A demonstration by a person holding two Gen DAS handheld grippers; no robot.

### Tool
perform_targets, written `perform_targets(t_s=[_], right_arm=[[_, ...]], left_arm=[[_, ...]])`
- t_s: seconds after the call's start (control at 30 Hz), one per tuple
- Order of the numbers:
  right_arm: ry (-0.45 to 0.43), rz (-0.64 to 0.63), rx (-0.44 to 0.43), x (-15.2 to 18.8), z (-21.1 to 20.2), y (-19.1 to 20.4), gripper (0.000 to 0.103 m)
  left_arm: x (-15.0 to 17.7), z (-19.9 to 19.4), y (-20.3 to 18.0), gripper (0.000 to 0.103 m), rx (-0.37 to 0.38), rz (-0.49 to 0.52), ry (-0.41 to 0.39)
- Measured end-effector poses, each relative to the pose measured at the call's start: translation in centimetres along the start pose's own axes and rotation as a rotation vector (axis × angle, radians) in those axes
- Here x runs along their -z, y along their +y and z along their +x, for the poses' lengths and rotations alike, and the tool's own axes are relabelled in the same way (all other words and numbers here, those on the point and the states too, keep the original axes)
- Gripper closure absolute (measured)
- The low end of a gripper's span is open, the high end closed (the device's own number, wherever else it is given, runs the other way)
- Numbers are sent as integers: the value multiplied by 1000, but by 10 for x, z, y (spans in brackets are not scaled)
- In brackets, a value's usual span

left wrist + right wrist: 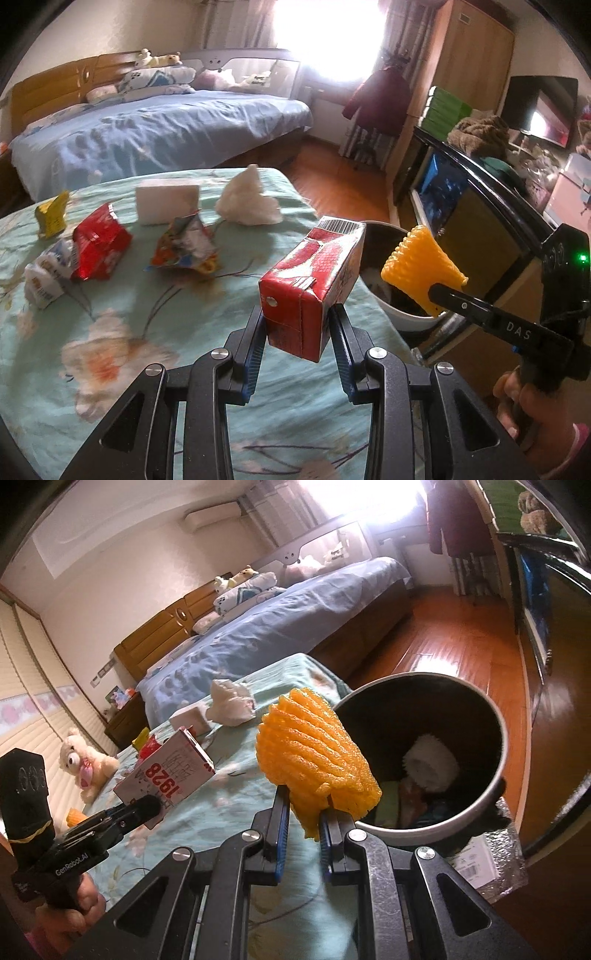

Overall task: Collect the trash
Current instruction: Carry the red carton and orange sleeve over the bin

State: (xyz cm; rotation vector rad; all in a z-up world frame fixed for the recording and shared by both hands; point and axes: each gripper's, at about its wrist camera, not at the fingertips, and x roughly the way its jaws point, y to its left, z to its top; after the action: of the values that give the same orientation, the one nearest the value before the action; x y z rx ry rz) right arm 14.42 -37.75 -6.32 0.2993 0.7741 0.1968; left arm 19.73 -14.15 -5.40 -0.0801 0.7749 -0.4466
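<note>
Left gripper [299,325] clamps a red carton [310,288], held tilted above the desk [184,369] edge. Right gripper [303,819] pinches a yellow foam net [317,753] just beside the bin [495,775] rim; bin stands on the floor past the desk corner, with trash already inside. On the floral cloth: red wrapper [98,243], crumpled colourful wrapper [184,243], yellow wrapper [53,214], white tissue wad [247,201], white block [166,201]. Blue bed [147,129] behind.
</note>
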Motion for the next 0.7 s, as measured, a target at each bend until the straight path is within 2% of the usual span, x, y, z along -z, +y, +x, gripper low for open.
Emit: perform_targets(t_s=[0.7], right_arm=[[-13, 33, 62, -7, -12, -34, 88]], left_arm=[[-14, 36, -39, 70, 44, 62, 26]])
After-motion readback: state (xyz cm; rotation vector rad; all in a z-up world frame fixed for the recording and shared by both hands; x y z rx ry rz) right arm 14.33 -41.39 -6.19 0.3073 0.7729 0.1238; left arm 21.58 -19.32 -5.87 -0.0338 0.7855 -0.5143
